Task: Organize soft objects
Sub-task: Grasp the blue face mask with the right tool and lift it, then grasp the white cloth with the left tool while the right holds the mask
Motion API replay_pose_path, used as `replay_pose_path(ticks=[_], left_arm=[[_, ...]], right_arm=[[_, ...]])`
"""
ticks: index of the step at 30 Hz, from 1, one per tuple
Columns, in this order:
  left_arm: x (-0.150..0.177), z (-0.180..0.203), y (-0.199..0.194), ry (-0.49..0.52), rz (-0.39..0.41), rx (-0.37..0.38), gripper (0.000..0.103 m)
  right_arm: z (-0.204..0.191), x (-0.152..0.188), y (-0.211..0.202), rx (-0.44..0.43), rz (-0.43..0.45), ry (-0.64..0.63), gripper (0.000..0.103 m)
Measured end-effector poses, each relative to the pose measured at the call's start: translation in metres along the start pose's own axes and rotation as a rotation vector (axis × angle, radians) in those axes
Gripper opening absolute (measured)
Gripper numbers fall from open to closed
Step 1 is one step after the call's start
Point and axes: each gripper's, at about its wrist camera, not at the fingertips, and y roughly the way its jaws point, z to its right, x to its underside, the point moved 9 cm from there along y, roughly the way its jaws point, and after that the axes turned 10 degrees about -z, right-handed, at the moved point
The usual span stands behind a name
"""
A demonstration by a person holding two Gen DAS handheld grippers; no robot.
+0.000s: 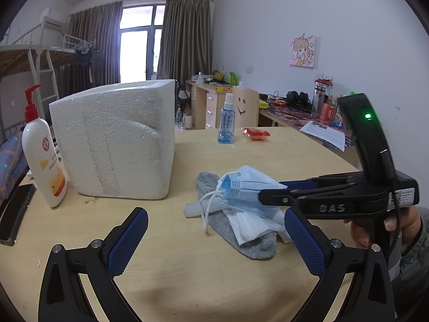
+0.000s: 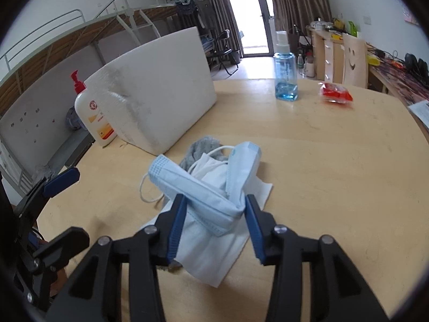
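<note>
My right gripper [image 2: 214, 214] straddles the folded blue mask [image 2: 198, 187], its jaws part-open and the pads barely touching. The mask lies on tissue [image 2: 209, 252] and a grey sock [image 1: 228, 228], mid-table [image 2: 321, 161], near the foam box [image 1: 115, 139]. My left gripper [image 1: 214, 241] hovers with jaws wide apart, holding nothing.

Pleated nonwoven mask [image 2: 203, 196], fuzzy grey sock [image 1: 238, 238], grainy foam box [image 1: 115, 139], smooth matt wooden table [image 2: 335, 177].

The left tongs [image 1: 215, 237] are standing wide apart at the bottom of the frame, gripping nothing. The right tongs [image 2: 214, 216] are reaching in from the right, half parted, a hand [image 1: 386, 228] gripping the handle.
</note>
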Motion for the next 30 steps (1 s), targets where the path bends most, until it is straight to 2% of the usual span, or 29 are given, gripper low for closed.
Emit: replay_pose_path(ticks=[6, 8, 10, 12, 21, 30], left_arm=[[0.002, 0.000, 0.006, -0.004, -0.019, 0.008, 0.102], [0.002, 0.000, 0.008, -0.011, -0.029, 0.012, 0.102], [0.002, 0.001, 0.010, -0.010, -0.035, 0.014, 0.102], [0.002, 0.002, 0.010, -0.006, -0.038, 0.013, 0.102], [-0.003, 0.016, 0.015, 0.016, -0.051, 0.024, 0.102], [-0.007, 0.025, 0.029, 0.029, -0.092, 0.032, 0.102]], right_arm=[[0.001, 0.001, 0.015, 0.036, -0.034, -0.014, 0.049], [0.000, 0.001, 0.014, 0.040, -0.028, -0.017, 0.028], [0.002, 0.001, 0.013, 0.044, -0.031, -0.013, 0.019], [0.004, 0.002, 0.011, 0.038, -0.029, 0.006, 0.015], [0.007, 0.001, -0.026, -0.017, 0.058, 0.056, 0.015], [0.031, 0.014, -0.062, 0.005, 0.127, 0.155, 0.015]])
